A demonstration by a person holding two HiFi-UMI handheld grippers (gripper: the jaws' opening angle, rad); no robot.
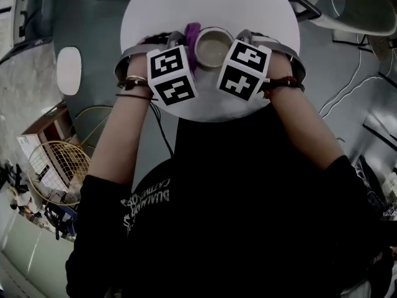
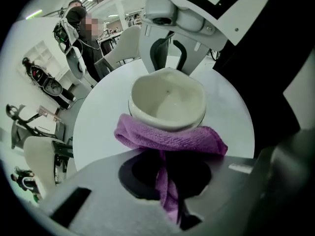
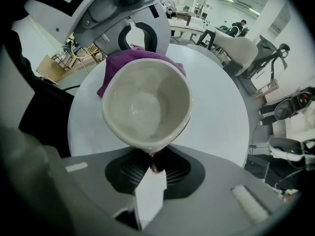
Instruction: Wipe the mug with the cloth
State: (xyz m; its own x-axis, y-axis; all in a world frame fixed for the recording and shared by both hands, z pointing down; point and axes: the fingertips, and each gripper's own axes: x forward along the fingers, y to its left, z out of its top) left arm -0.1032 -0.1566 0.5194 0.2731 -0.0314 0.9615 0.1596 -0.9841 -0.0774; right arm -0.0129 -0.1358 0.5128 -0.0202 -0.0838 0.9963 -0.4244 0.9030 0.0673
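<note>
Round white table is standing on a grey floor, its surface looking plain and smooth. A mug and purple cloth are sitting over the middle; honestly can't tell if they're touching it.

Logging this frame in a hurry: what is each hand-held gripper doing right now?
Left hand-held gripper: closed on the purple woven cloth, which lies against the cream ceramic mug.
Right hand-held gripper: closed on that mug's handle.
</note>
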